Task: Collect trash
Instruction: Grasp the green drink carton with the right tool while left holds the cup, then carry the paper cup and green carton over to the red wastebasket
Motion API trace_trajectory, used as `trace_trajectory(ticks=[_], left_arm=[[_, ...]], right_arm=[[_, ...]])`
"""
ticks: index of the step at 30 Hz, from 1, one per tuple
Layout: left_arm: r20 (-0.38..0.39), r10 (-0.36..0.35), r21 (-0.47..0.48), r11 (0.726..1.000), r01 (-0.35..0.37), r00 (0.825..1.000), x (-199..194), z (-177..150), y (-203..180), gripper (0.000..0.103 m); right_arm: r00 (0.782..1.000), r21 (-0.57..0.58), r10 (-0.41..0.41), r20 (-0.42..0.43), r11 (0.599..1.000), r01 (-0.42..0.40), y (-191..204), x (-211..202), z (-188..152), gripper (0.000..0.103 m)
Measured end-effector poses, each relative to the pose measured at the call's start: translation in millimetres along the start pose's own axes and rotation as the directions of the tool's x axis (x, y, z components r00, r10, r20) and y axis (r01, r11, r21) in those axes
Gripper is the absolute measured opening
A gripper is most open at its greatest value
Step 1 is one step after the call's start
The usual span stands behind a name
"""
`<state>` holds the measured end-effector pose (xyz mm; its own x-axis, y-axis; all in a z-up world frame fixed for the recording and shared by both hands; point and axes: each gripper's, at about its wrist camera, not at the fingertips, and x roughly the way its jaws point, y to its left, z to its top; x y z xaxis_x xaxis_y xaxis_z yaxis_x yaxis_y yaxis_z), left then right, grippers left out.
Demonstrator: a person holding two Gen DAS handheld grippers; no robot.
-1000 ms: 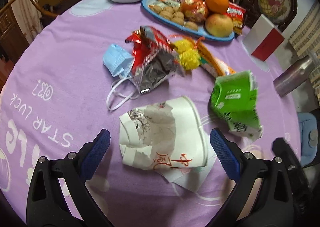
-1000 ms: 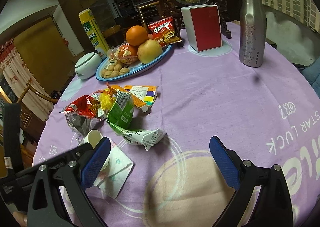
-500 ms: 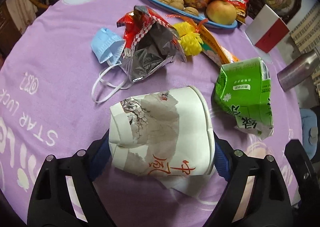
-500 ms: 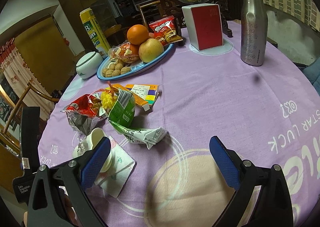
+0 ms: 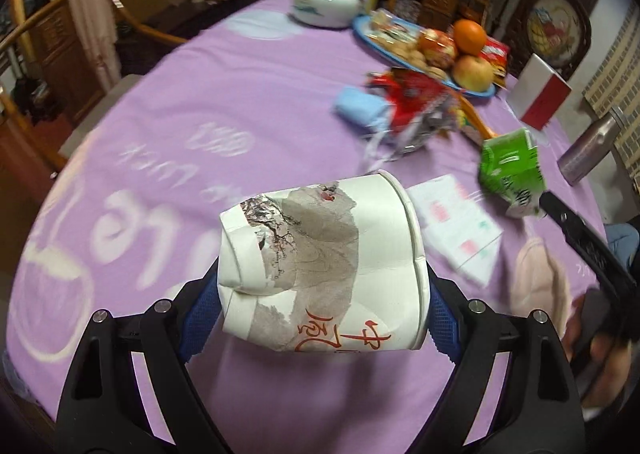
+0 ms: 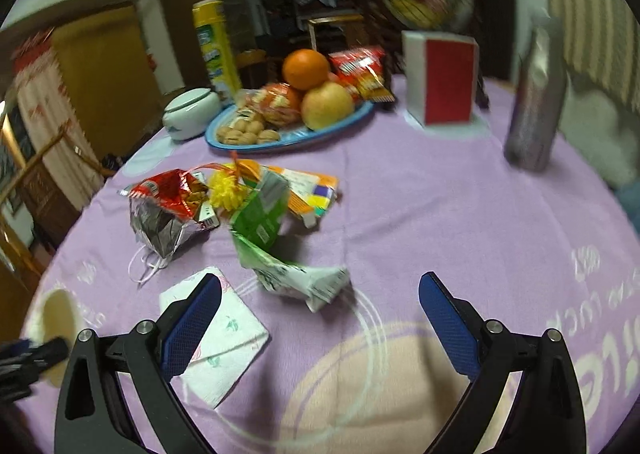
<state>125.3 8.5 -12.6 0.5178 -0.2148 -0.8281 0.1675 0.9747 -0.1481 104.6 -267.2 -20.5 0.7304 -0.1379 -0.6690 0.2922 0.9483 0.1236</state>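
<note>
- Since 1 second ago the cup (image 5: 320,262) has left the tablecloth (image 5: 200,102): the left gripper (image 5: 316,314) now clamps it and holds it above the cloth, and the napkin (image 5: 460,230) that lay under it is bare.
- 1 cup, crushed, lies on its side between the blue pads; its long axis runs across the view, rim to the right, dented base to the left.
- Right gripper (image 6: 320,330) hangs open over the cloth with nothing between its pads.
- Loose trash on the table: 1 green carton (image 6: 280,250), 1 red foil bag (image 6: 168,206), 1 blue mask (image 5: 358,108), 1 napkin.
- Farther back: 1 blue plate (image 6: 288,142) with 1 orange (image 6: 306,68) and 1 apple (image 6: 326,104), 1 steel bottle (image 6: 536,106), 1 white lidded bowl (image 6: 188,114).
</note>
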Motion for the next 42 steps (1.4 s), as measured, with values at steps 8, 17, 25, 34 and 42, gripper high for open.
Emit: trace_trajectory(ticks=[8,17,25,34,42], left_arm=[[-0.003,-0.05,-0.062,0.997,0.05,0.999,-17,-21,41,0.084],[-0.026,-0.064,-0.045,0.997,0.062,0.998,-18,-32,38,0.084],[-0.037,-0.061,-0.032,0.998,0.06,0.997,-20,-36,27,0.084],[-0.005,-0.034,-0.02,0.999,0.034,0.999,-39,-42,22,0.084],[0.04,-0.031,-0.018,0.999,0.032,0.999,-66,-55,22,0.084]], right_arm=[[1.0,-0.243,-0.017,-0.01,0.97,0.014,46,6,16,0.09],[0.983,-0.42,-0.115,-0.142,0.906,0.045,74,39,16,0.05],[0.978,-0.435,-0.137,-0.159,0.899,0.056,76,53,9,0.023],[0.999,-0.242,-0.005,-0.034,0.97,-0.003,56,-12,13,0.016],[0.974,-0.15,0.227,0.004,0.963,-0.224,60,-78,-5,0.016]])
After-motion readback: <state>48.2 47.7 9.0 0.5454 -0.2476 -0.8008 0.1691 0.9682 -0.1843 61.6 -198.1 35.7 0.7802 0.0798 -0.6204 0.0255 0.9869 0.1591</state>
